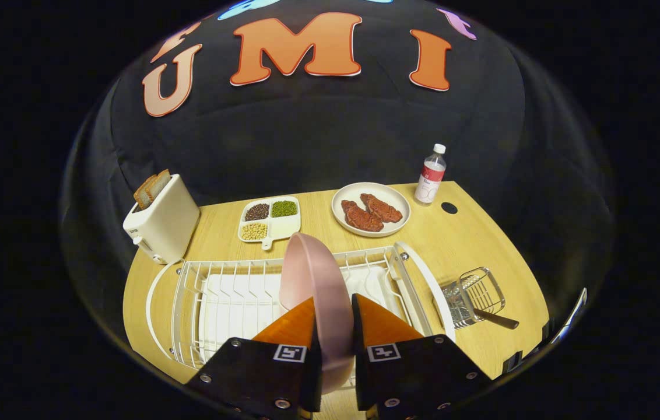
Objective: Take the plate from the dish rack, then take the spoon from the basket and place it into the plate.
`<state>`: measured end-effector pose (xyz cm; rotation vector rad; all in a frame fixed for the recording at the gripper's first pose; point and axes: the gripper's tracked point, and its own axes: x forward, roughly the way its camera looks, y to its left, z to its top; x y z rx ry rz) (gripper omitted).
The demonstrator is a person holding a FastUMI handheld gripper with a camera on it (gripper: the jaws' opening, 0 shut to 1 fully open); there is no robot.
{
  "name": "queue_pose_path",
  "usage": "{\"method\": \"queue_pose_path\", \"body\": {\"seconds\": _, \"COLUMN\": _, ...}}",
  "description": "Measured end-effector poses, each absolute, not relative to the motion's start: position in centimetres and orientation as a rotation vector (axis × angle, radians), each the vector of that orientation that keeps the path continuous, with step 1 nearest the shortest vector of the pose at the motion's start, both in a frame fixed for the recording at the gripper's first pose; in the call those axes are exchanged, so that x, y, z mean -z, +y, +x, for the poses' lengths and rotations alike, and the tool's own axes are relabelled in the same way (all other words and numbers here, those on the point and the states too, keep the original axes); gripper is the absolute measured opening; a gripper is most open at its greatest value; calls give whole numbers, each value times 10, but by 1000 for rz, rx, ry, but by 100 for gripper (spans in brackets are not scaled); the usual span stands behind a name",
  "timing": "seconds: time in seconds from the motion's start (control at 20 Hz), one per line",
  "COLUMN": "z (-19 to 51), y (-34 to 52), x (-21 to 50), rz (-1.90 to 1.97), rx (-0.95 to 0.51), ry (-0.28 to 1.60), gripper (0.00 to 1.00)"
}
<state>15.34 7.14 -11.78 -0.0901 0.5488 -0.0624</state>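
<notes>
Both fingers of hand-held gripper (pixel 334 312) pinching pink plate (pixel 312 280) | plate upright over rack (pixel 219 291) | spoon (pixel 496 318) in basket (pixel 473 303)

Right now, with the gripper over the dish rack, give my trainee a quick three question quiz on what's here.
1. True or false: the gripper is shut on the pink plate.
2. Where does the spoon sit: A in the wire basket, B on the white plate of meat, C in the toaster?
3. Fill in: the bottle stands beside the white ____.

Key: 1 true; 2 A; 3 plate.
</notes>
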Motion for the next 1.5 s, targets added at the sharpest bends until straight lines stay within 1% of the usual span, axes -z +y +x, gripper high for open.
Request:
{"method": "queue_pose_path", "body": {"seconds": 0.4, "z": 156, "y": 76, "x": 98, "rz": -198, "rx": 102, "ry": 499, "gripper": 23}}
{"method": "queue_pose_path", "body": {"seconds": 0.55, "z": 159, "y": 75, "x": 79, "rz": -245, "rx": 115, "ry": 446, "gripper": 23}}
{"method": "queue_pose_path", "body": {"seconds": 0.65, "z": 154, "y": 83, "x": 74, "rz": -210, "rx": 86, "ry": 448, "gripper": 19}}
{"method": "queue_pose_path", "body": {"seconds": 0.7, "z": 151, "y": 83, "x": 72, "rz": -202, "rx": 80, "ry": 450, "gripper": 19}}
{"method": "queue_pose_path", "body": {"seconds": 1.15, "z": 94, "y": 65, "x": 63, "rz": -127, "rx": 40, "ry": 445, "gripper": 19}}
{"method": "queue_pose_path", "body": {"seconds": 1.5, "z": 37, "y": 50, "x": 85, "rz": -36, "rx": 13, "ry": 491, "gripper": 19}}
